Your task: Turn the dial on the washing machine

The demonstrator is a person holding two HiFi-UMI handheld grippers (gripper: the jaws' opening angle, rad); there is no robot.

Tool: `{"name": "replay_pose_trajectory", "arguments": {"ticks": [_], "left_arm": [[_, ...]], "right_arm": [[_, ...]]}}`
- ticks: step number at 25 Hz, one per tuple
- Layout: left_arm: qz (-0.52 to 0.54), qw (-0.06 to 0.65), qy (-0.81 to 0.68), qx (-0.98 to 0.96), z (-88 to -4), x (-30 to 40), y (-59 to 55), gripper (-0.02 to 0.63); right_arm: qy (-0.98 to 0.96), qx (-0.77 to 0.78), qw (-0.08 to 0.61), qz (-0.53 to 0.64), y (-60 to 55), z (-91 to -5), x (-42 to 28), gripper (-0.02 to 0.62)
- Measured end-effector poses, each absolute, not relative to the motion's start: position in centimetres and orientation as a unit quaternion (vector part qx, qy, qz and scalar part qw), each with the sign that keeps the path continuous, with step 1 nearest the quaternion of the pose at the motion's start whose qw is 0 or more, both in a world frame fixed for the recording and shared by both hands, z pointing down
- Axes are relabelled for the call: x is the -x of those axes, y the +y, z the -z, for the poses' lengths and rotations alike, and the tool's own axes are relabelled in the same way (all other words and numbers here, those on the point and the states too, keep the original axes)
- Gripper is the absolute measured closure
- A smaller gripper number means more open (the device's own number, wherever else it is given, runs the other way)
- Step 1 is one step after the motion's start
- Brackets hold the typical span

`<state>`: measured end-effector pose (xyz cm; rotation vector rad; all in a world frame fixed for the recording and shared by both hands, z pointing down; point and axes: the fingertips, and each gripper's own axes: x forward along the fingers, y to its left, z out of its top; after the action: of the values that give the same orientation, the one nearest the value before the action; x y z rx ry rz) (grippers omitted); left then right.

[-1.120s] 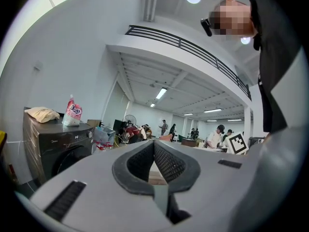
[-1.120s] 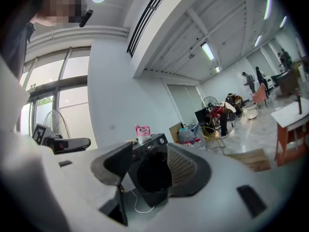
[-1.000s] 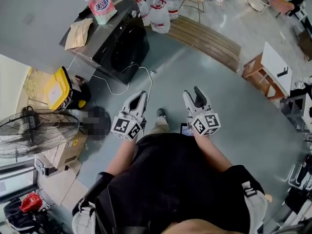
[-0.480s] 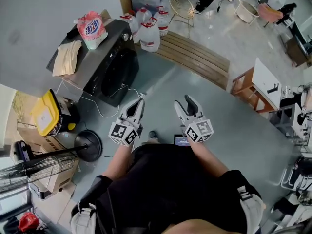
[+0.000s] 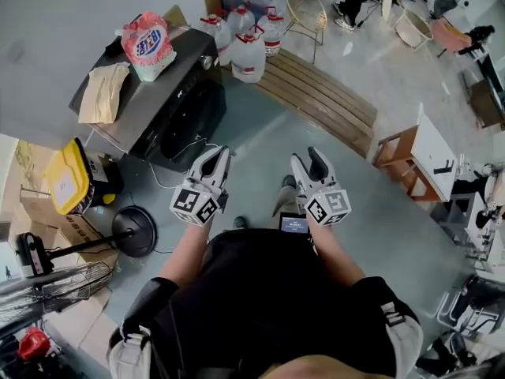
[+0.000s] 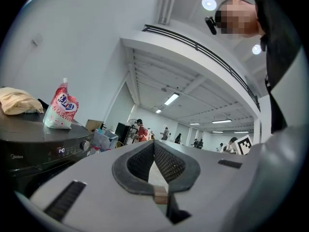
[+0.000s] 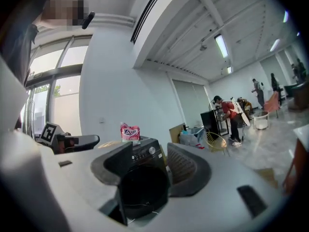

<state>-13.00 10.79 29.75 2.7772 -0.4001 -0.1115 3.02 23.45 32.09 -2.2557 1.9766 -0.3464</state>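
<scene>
The black washing machine (image 5: 170, 109) stands at the upper left of the head view, its round dial (image 5: 207, 61) at the top right corner of the front. A pink detergent pouch (image 5: 146, 44) and a tan bag (image 5: 99, 91) lie on top. My left gripper (image 5: 216, 155) hovers short of the machine's front, fingers together and empty. My right gripper (image 5: 308, 161) floats beside it, open and empty. In the right gripper view the machine (image 7: 142, 182) and dial (image 7: 152, 150) show between the open jaws of my right gripper (image 7: 149, 148). In the left gripper view the dial (image 6: 86, 145) lies left of my left gripper (image 6: 153, 144).
Water jugs (image 5: 248, 42) and a slatted wooden bench (image 5: 323, 89) sit right of the machine. A yellow-lidded bin (image 5: 67, 176), a fan base (image 5: 134, 231) and a white cable (image 5: 185, 144) lie on the floor to its left. A wooden side table (image 5: 418, 144) stands far right.
The person has walked towards the washing machine, carrying both grippers level along with them. The standing fan has slid off to the lower left of the view. Neither gripper's jaws changed.
</scene>
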Motion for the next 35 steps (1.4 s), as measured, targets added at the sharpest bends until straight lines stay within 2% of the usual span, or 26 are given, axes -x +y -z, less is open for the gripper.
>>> {"name": "replay_pose_trajectory", "arguments": {"ticks": [11,18,27,35], "left_arm": [[0.046,0.152,-0.219,-0.963,-27.2,2.5,5.7,0.611],[0.047,0.154,-0.3,-0.94,-27.9,-1.5,4.0,0.611],[0.042,0.156,-0.357,-0.92,-30.3,-1.4,1.3,0.611],[0.047,0.165,-0.393,-0.903,-34.0,0.7,-5.0,0.611]], "right_arm": [[0.734,0.666,0.067,0.115,14.7,-30.4,-14.7,0.368],[0.795,0.595,0.047,0.109,10.9,-30.7,-19.4,0.368],[0.816,0.567,0.031,0.104,5.4,-32.9,-20.2,0.368],[0.84,0.535,0.007,0.095,-1.8,-33.2,-17.4,0.368]]}}
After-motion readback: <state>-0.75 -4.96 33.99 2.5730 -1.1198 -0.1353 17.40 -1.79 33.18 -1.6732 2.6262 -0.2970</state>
